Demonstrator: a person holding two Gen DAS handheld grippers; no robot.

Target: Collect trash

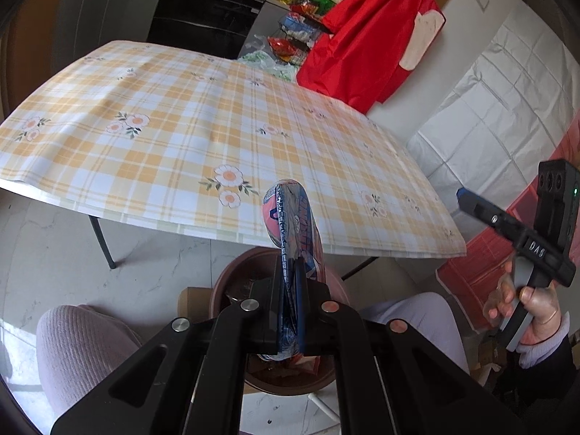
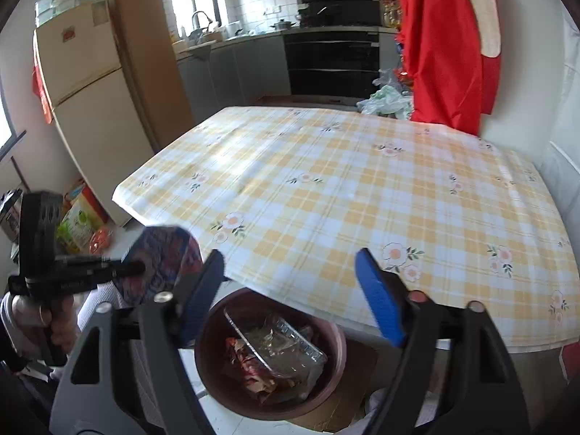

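Note:
My left gripper [image 1: 291,297] is shut on a blue and red snack wrapper [image 1: 295,224] and holds it upright above a brown round trash bin [image 1: 232,282] on the floor. In the right wrist view the same wrapper [image 2: 159,261] shows at the left, pinched by the left gripper [image 2: 137,270]. My right gripper [image 2: 290,290] is open and empty, above the bin [image 2: 333,340], which holds a clear plastic tray [image 2: 279,344] and red wrappers [image 2: 246,362]. The right gripper also shows at the right of the left wrist view [image 1: 467,199].
A table with a yellow plaid flowered cloth [image 1: 188,127] [image 2: 362,188] stands just beyond the bin. A red garment [image 1: 377,36] hangs at the back right. A fridge [image 2: 87,101] stands at the left. The person's knees [image 1: 79,348] flank the bin.

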